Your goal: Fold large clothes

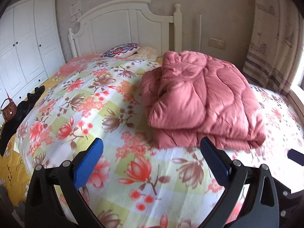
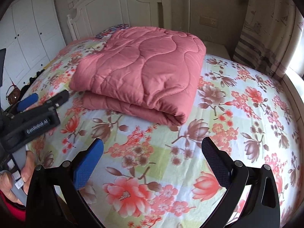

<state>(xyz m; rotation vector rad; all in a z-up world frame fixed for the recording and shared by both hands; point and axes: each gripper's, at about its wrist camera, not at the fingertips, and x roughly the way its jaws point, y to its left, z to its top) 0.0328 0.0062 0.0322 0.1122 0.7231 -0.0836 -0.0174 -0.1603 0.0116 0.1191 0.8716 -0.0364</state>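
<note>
**Folded pink quilt on the bed, both grippers spread and empty**

The pink quilted cover (image 2: 140,72) lies folded into a thick stack on the floral bedsheet (image 2: 237,114), its rounded fold edge facing the cameras; in the right wrist view it sits ahead of the right gripper (image 2: 152,152), slightly left of centre and apart from it, with a strip of bare sheet between the fingertips and the nearest fold; in the left wrist view the same cover (image 1: 201,98) lies ahead and to the right of the left gripper (image 1: 152,152), its near edge just beyond the right-hand finger, though motion blur there makes it hard to say whether the two touch.

Both grippers have their fingers spread wide with nothing between them; each hovers over the sheet.

The left gripper also shows at the left edge of the right wrist view (image 2: 28,102), held by a hand (image 2: 20,174) low in the corner.

Behind the bed stand a white headboard (image 1: 121,24) and a white wardrobe (image 1: 28,43); a patterned pillow (image 1: 121,50) lies near the headboard; a dark garment (image 1: 20,110) rests at the sheet's left edge.
</note>
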